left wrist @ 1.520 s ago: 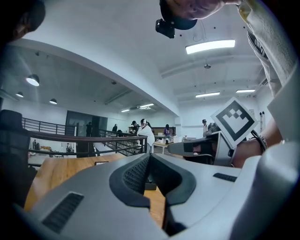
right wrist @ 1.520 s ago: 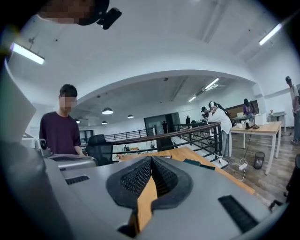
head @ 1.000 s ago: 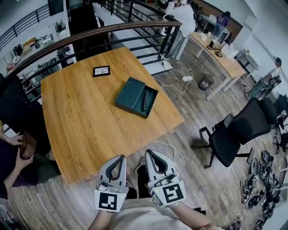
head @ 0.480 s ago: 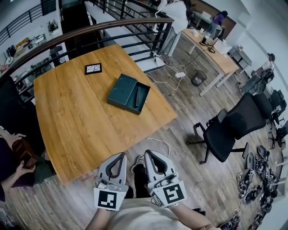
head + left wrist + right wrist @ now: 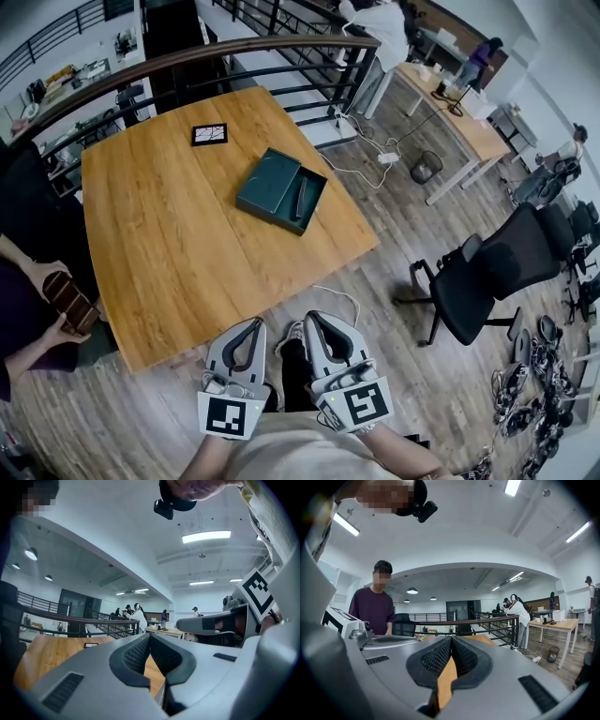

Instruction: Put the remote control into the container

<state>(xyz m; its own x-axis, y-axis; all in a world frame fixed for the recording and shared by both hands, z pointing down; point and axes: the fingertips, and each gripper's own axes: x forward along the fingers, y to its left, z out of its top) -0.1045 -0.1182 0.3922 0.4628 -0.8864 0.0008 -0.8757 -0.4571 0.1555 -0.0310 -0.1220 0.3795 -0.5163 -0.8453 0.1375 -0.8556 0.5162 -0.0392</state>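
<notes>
A dark green container (image 5: 281,190) lies on the wooden table (image 5: 169,244), far from me. In its open right half rests a slim dark remote control (image 5: 300,197). My left gripper (image 5: 246,330) and right gripper (image 5: 316,323) hang side by side close to my body, off the table's near edge, over the floor. Both are shut with their jaw tips touching and nothing between them. In the left gripper view the left gripper (image 5: 150,637) points over the table; the right gripper (image 5: 451,639) does the same in the right gripper view.
A small black-framed card (image 5: 209,134) lies at the table's far side. A person's hands (image 5: 56,300) hold a dark object at the left edge. A black office chair (image 5: 487,277) stands to the right, a curved railing (image 5: 187,61) runs behind the table, and a cable (image 5: 361,155) lies on the floor.
The head view has swung slightly, so the table and container shift in the frame. Both grippers keep the same place and stay shut. The hands at the left have moved up.
</notes>
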